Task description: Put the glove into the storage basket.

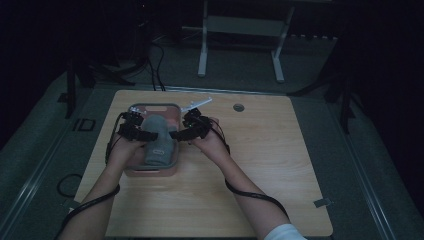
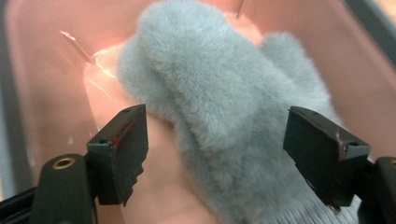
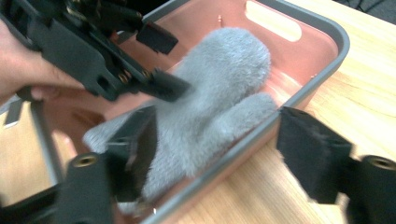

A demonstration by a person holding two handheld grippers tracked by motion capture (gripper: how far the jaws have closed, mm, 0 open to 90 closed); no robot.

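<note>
Grey fur fills the centre of the left gripper view, where a fluffy mitten [image 2: 224,112] lies in a pink bin [image 2: 42,84], its rounded top toward the upper edge of the frame and its thumb lobe bulging to the upper right. The left gripper [image 2: 217,154] hangs just over it with its jaws spread wide apart, one at the lower left and one at the lower right, so the mitten's body sits between them; this looks like a stance for closing across the cuff end, where a strip of ribbed knit peeks in at the bottom edge. In the right gripper view the bin's grey rim [image 3: 327,28] runs down the right side and along the lower middle, and the right gripper [image 3: 215,158] straddles that rim, jaws also apart and holding nothing, one inside against the fur and one out over the wooden table [image 3: 373,93], probably ready to steady the bin or catch the mitten's other edge. From the high view, left of centre, both hands crowd over the bin [image 1: 172,107] from either side, which suits a two-handed lift or rearranging of a soft, floppy item. The pile is dense, short and plush, pale blue-grey, likely to compress under the pads
</note>
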